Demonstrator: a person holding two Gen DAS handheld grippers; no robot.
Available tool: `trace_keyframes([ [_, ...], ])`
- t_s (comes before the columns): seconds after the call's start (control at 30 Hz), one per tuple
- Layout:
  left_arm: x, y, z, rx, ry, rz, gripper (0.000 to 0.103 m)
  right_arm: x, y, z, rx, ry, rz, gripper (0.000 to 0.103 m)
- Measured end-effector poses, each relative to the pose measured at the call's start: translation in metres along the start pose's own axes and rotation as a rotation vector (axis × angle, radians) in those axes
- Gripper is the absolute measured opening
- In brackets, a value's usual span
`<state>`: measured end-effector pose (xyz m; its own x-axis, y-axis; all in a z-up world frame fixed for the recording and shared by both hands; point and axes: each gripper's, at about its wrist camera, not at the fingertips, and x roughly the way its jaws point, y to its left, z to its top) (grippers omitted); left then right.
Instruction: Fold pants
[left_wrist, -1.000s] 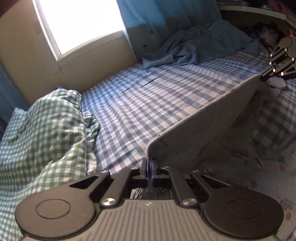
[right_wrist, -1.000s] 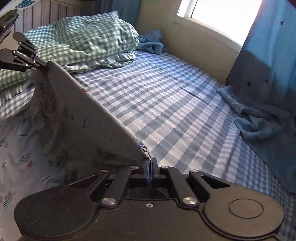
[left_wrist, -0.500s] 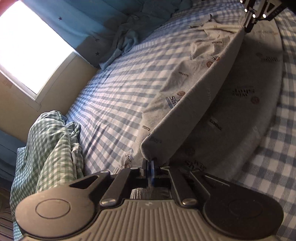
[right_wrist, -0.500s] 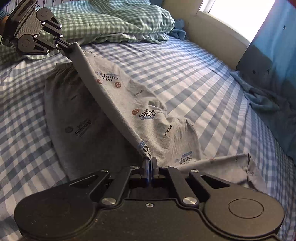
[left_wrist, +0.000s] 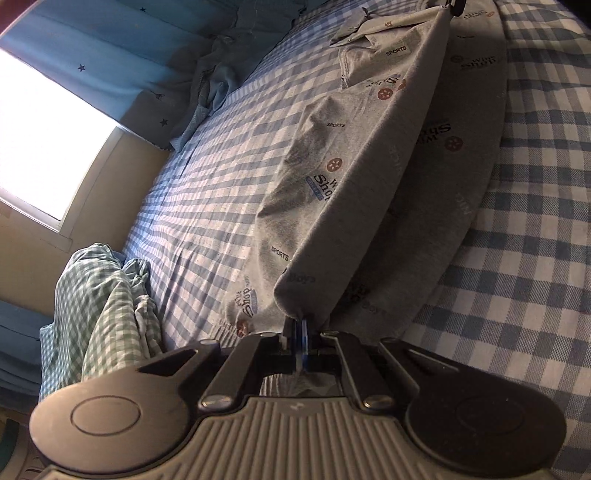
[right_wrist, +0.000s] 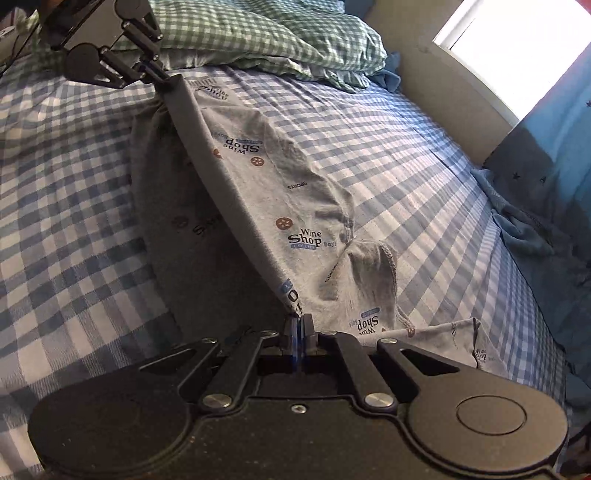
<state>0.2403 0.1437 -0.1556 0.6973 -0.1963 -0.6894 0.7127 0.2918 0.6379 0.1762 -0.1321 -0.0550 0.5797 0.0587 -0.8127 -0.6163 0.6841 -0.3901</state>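
left wrist view: my left gripper sits at the bottom centre, jaws pinched tight on one end of the grey printed pants. the held edge runs taut as a raised ridge from my fingertips up to the top right, where the right gripper is barely in frame at the top edge, clamped on the other end. fabric drops off both sides of that ridge & lies on the blue-white checked bedsheet; sunlit part w/ "sports" and "shop" prints on the left side, shaded part on the right. a bunched bit of pant leg lies near the top. green checked bedding is heaped at lower left, blue blanket crumpled by the curtain, bright window at left.

right wrist view: my right gripper is at bottom centre, jaws closed on the pants edge, a printed label just at the tips. ridge runs up-left to the left gripper, which is nipped shut on the far corner. pants are draped over the sheet mid-bed, one leg w/ a stitched hem folded over near my tips, another bit trailing right. green checked pillows at the top, blue blanket at right under the curtain, window top right.
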Motion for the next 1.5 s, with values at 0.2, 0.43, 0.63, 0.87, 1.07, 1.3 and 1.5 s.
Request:
trace_keyframes([
  [0.2, 0.005, -0.021, -0.005, 0.017, 0.035, -0.032, 0.003, 0.016, 0.029, -0.016, -0.027, 0.072, 0.03, 0.0],
  [0.43, -0.003, -0.017, -0.009, -0.166, 0.079, -0.102, 0.05, 0.032, 0.042, -0.027, 0.025, 0.138, 0.062, 0.008],
  [0.63, -0.024, -0.022, -0.003, -0.422, 0.178, -0.095, 0.086, 0.018, 0.033, -0.045, 0.194, 0.161, 0.024, 0.054],
  [0.87, -0.061, -0.037, 0.02, -0.895, 0.246, -0.134, 0.103, -0.025, 0.003, -0.104, 0.58, 0.233, -0.02, 0.102],
  [1.07, -0.065, -0.065, 0.073, -1.022, 0.271, -0.19, 0.103, -0.058, -0.024, -0.18, 0.852, 0.285, -0.053, 0.102],
  [1.3, -0.048, -0.087, 0.179, -1.039, 0.234, -0.211, 0.103, -0.07, -0.095, -0.253, 1.055, 0.273, -0.048, 0.102],
  [1.5, -0.015, -0.084, 0.258, -1.155, 0.184, -0.211, 0.103, -0.055, -0.185, -0.272, 1.123, 0.158, 0.059, 0.102],
])
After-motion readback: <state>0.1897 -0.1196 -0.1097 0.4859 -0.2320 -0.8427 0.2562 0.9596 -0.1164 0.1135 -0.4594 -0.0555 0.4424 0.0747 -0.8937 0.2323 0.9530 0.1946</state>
